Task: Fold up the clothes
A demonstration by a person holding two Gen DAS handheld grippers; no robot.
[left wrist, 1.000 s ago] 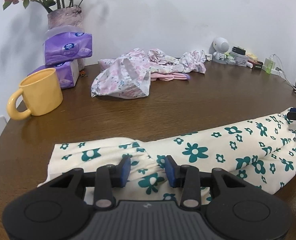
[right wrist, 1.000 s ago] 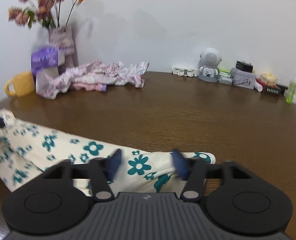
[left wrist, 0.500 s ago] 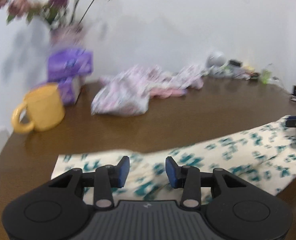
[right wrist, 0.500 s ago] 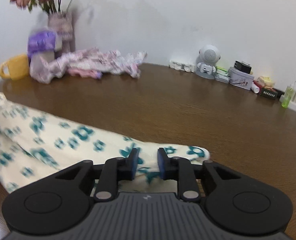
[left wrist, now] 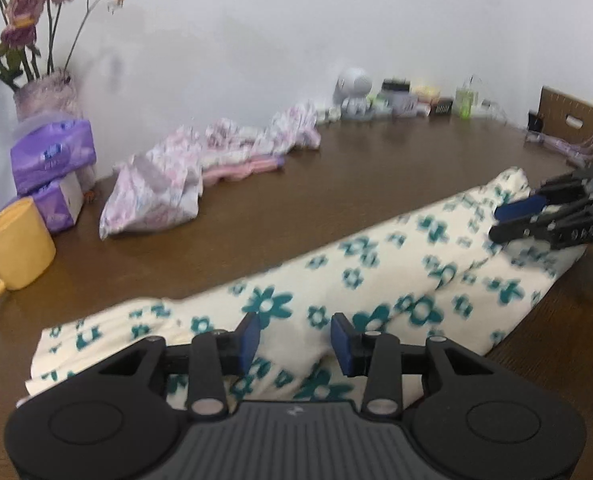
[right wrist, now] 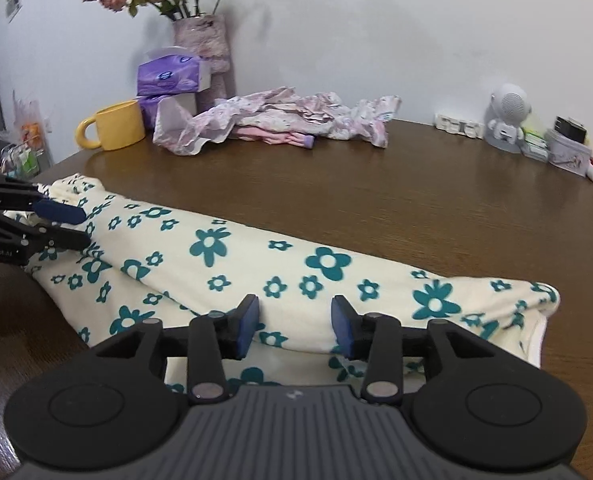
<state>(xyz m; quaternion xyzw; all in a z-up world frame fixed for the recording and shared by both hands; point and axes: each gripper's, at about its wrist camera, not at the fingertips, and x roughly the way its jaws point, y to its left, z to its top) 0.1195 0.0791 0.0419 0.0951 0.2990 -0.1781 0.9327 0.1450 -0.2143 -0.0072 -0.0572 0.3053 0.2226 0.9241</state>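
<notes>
Flowers in a vase [right wrist: 200, 36], purple tissue packs [right wrist: 168, 76] and a yellow mug [right wrist: 116, 125] stand at the far left of the brown table [right wrist: 416, 200], with a crumpled pink floral garment [right wrist: 280, 118] lying just right of them, well apart from the work. Nearer, the cream garment with teal flowers [right wrist: 256, 256] lies as a long folded strip across the front of the table. The left gripper [left wrist: 295, 338] hangs over its left end with jaws apart, holding nothing. The right gripper [right wrist: 294, 322] hangs over the right end, jaws likewise spread and empty, the cloth lying below and between the fingers. At the far right sit a small white robot figure [right wrist: 508, 120] and assorted desk clutter [right wrist: 568, 144]. By my reading the lengthwise fold is laid down and both tools are between grasps. Next would likely be to pinch one end through all its layers and carry it over toward the other, keeping the edges aligned.
</notes>
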